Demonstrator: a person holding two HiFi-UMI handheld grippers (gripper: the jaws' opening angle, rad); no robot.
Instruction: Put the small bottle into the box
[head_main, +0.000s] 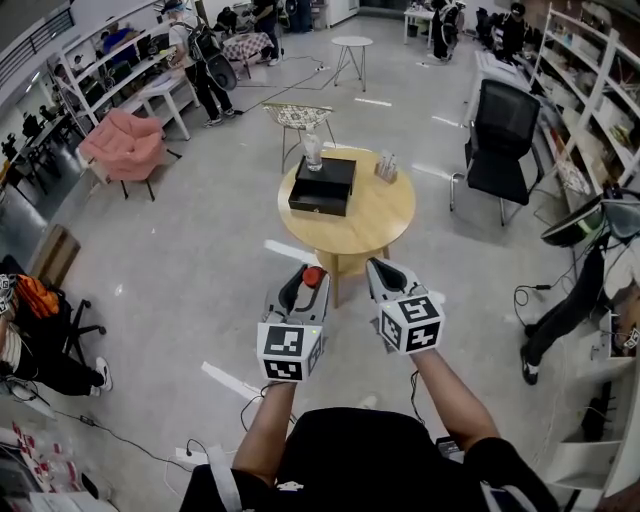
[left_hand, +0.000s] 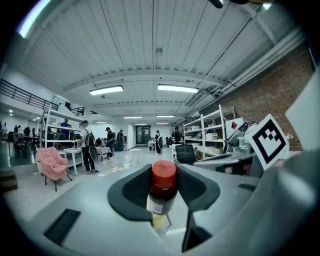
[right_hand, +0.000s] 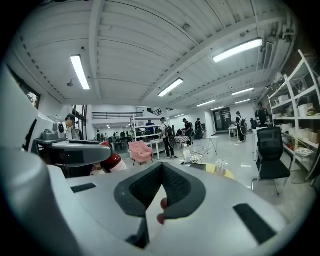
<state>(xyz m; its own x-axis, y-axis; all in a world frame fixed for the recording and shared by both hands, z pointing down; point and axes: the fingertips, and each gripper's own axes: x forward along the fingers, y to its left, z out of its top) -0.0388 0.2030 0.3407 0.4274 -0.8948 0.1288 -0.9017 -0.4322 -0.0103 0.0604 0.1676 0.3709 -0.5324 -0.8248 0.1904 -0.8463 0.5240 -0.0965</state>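
The small bottle (head_main: 313, 276), with a red cap and a clear body, stands upright between the pads of my left gripper (head_main: 305, 282), which is shut on it. In the left gripper view the small bottle (left_hand: 163, 187) fills the gap between the dark pads. My right gripper (head_main: 385, 272) is beside it, jaws together and holding nothing; in its own view the right gripper (right_hand: 161, 166) shows its pads meeting at the tips. The black box (head_main: 323, 186) lies ahead on the round wooden table (head_main: 375, 225), well beyond both grippers.
A clear plastic bottle (head_main: 313, 150) and a small glass holder (head_main: 386, 167) also stand on the table. A black office chair (head_main: 502, 140) is to the right, a wire stool (head_main: 298, 118) behind, a pink armchair (head_main: 125, 145) far left. Cables run over the floor.
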